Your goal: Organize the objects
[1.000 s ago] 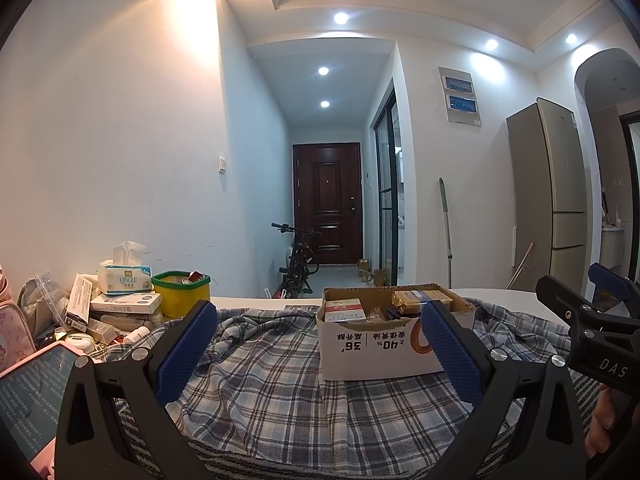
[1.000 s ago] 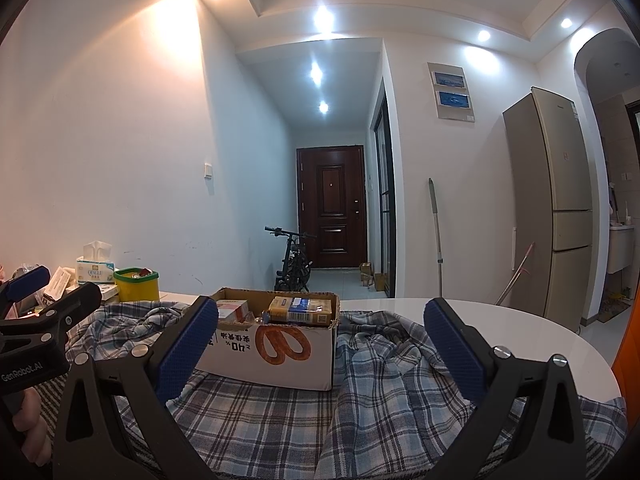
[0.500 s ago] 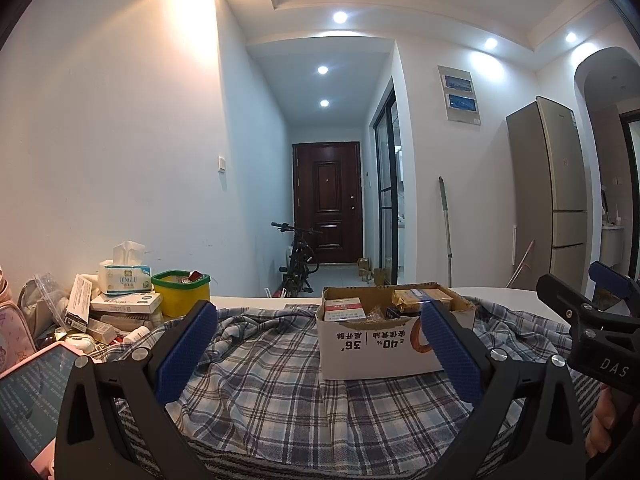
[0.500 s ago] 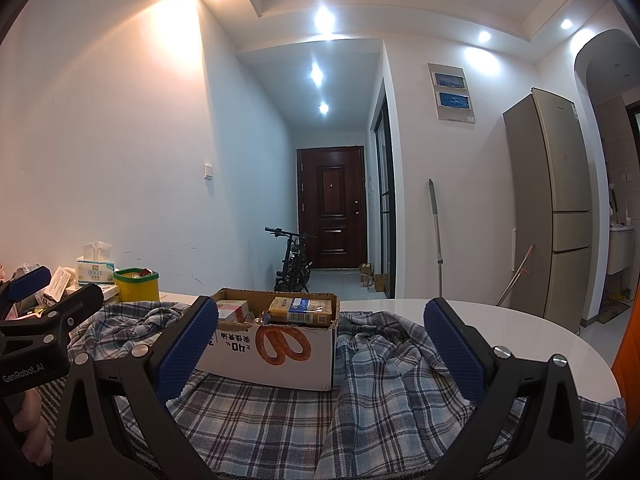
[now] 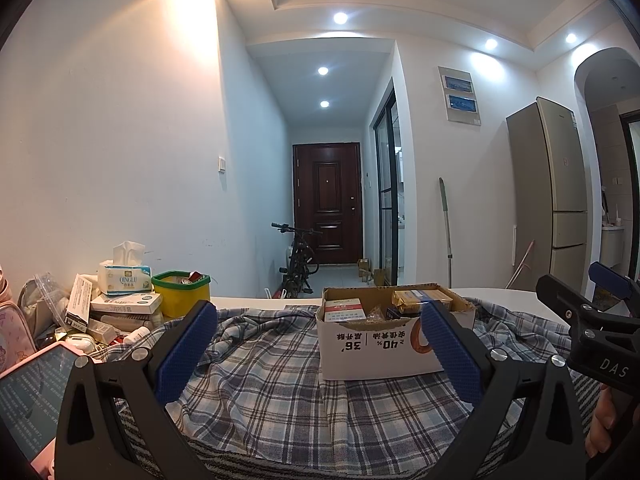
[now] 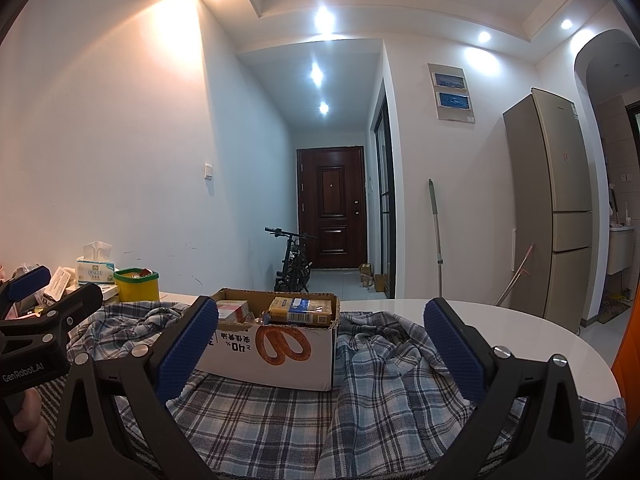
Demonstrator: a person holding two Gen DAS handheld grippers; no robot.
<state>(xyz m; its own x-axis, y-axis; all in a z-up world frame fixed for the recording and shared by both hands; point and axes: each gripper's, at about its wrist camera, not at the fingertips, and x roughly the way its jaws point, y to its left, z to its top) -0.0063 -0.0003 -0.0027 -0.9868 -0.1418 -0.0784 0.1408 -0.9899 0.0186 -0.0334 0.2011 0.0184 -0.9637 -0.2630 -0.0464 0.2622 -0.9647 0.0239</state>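
Note:
A white cardboard box [image 5: 384, 350] with a pretzel print stands on a blue plaid cloth [image 5: 256, 392] on the table; it also shows in the right wrist view [image 6: 280, 354]. Several small packs lie inside it, among them a red-and-white box [image 5: 343, 309] and a yellow pack [image 6: 301, 311]. My left gripper [image 5: 318, 354] is open and empty, held above the cloth in front of the box. My right gripper [image 6: 320, 356] is open and empty, beside it on the right. Each gripper shows at the edge of the other's view.
At the table's left stand a yellow tub [image 5: 182, 294], a tissue pack [image 5: 125, 278], stacked boxes [image 5: 126, 307] and a pink phone [image 5: 30, 392]. White tabletop [image 6: 500, 328] shows to the right. A fridge [image 6: 554, 216], a bicycle [image 6: 294, 266] and a door lie beyond.

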